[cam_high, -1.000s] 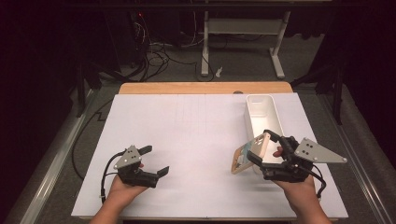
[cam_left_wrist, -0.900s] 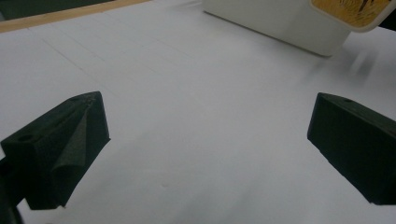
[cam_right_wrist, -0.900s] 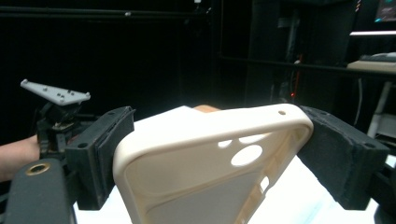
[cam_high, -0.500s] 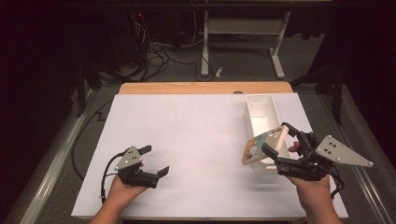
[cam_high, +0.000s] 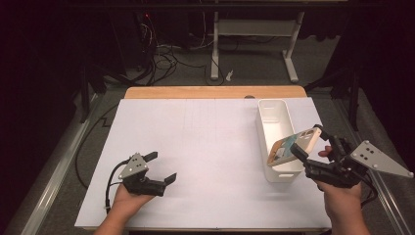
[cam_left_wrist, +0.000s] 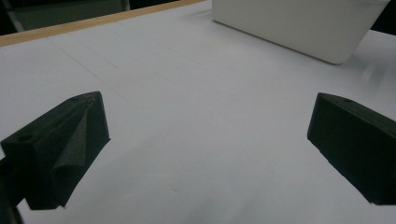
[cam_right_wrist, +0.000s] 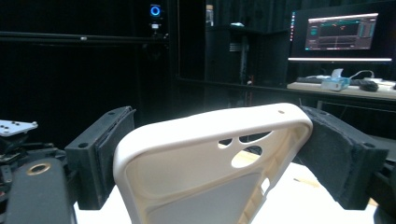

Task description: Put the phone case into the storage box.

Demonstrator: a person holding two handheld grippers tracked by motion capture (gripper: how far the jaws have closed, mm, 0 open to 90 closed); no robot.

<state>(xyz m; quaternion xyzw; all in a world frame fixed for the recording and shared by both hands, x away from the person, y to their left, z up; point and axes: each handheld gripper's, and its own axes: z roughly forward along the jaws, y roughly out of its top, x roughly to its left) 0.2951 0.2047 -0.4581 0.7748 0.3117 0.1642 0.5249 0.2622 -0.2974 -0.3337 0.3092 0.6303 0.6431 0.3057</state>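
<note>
Clearly cream phone case [cam_right_wrist: 205,158], camera cutouts.

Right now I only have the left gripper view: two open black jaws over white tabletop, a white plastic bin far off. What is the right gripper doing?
Observer: The right gripper is clamped on a cream plastic phone case, held in the air.
Operator: Where relative to the bin?
Observer: In the high view the case hangs over the near end of the long white plastic bin, tilted, not yet inside.
Operator: Anything already in the bin?
Observer: The far part I can see looks empty; the case hides the near end.
Operator: And my left gripper?
Observer: The left gripper sits low at the near left of the white table, jaws open, far from the bin.
</note>
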